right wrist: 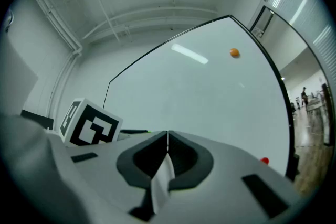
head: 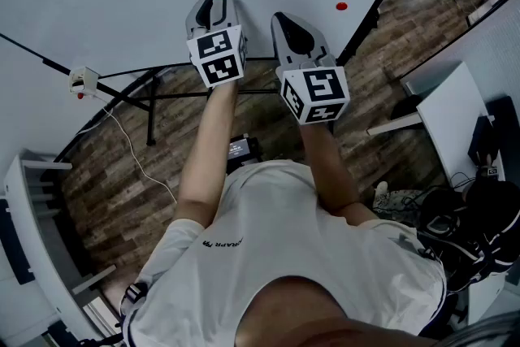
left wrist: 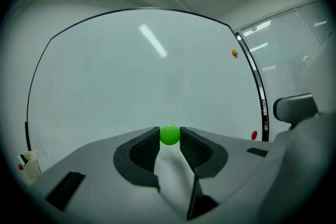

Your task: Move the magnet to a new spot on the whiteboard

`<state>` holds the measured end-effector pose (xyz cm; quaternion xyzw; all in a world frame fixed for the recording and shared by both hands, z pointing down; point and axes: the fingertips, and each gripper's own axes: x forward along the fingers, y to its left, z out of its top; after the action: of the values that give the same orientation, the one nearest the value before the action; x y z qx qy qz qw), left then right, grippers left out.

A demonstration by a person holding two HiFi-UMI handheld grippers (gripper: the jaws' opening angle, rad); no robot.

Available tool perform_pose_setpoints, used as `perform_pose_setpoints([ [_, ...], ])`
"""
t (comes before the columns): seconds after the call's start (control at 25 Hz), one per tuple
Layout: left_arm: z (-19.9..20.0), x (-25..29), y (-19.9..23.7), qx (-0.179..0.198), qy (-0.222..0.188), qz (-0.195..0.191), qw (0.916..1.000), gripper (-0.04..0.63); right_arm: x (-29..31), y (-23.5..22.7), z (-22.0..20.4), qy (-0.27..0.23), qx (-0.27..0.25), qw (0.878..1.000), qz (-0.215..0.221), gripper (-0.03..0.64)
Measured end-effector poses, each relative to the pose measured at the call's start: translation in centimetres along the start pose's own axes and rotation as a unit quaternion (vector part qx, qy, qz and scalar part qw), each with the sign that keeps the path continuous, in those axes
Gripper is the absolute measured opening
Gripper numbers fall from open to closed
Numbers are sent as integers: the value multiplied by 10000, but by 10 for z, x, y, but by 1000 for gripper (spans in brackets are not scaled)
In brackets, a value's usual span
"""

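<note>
Between the left gripper's (left wrist: 169,140) fingertips, clamped at its sides, sits the green magnet (left wrist: 169,134), up at the whiteboard (left wrist: 131,76). Right gripper (right wrist: 167,140) waits alongside, jaws together, empty. Such a shallow tip hold could let the magnet slip off. Bare board opens from 9 to 12 o'clock; a red magnet (head: 341,6) and the frame crowd 3 o'clock.

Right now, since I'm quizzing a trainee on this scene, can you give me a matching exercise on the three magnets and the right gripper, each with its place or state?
Things:
1 green magnet
2 orange magnet
3 red magnet
4 right gripper

Places or states:
A low by the right edge of the whiteboard
B jaws together, nothing between them
C held by the left gripper
D high by the whiteboard's right edge

Pairs: 1-C; 2-D; 3-A; 4-B
</note>
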<state>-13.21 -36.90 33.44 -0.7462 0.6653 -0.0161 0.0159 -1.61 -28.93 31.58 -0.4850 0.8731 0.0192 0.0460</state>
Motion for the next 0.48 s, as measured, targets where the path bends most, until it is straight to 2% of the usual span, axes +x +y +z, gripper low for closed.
perform_pose_setpoints([
  [0.48, -6, 6, 7, 21, 47, 47, 10000, 120, -1, 5, 1, 6, -2, 10000, -2, 14],
])
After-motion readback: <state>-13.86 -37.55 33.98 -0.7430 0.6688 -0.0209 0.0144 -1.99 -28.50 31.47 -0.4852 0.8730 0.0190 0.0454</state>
